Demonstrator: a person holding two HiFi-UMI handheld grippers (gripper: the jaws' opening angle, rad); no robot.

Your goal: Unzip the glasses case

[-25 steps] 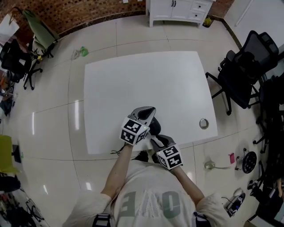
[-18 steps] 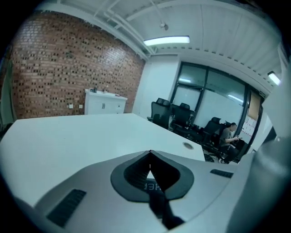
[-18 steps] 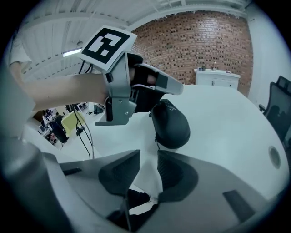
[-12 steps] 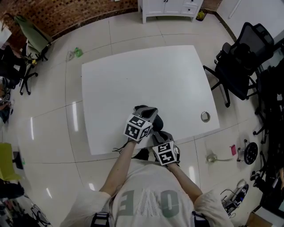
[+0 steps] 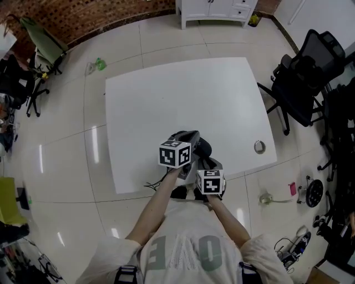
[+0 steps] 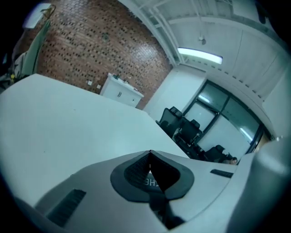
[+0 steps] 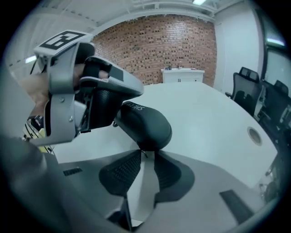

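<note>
"Black shell, rounded ends: that is the glasses case (image 7: 146, 125). Where is it?"

"Over the white table (image 5: 166, 94), close to the edge nearest the person, between the 2 grippers. In the right gripper view it lies roughly level, with white lettering on its upper side. Whether it touches the tabletop I cannot tell."

"Who has hold of it?"

"The left gripper (image 6: 150, 155) is clamped on one end. Its own view shows the dark shell and a few white letters wedged between the 2 ribbed pads, with the tips meeting over it."

"And the right gripper (image 7: 142, 154)?"

"Its jaws are drawn in to a narrow pinch just under the case's other end. A small zipper pull (image 7: 142, 156) sits between the tips — tiny, but caught there."

"Is the case open at all?"

"No view shows the zipper line clearly enough to say."

"What else is around?"

"Only 1 small metal ring (image 5: 259, 147) lies on the table, well apart from the grippers, near the right edge. A black office chair (image 5: 305, 77) stands beside the table on that side. Beyond the far edge are a white cabinet (image 5: 216, 11) and a brick wall (image 7: 154, 45) — the floor is pale glossy tile."
</note>
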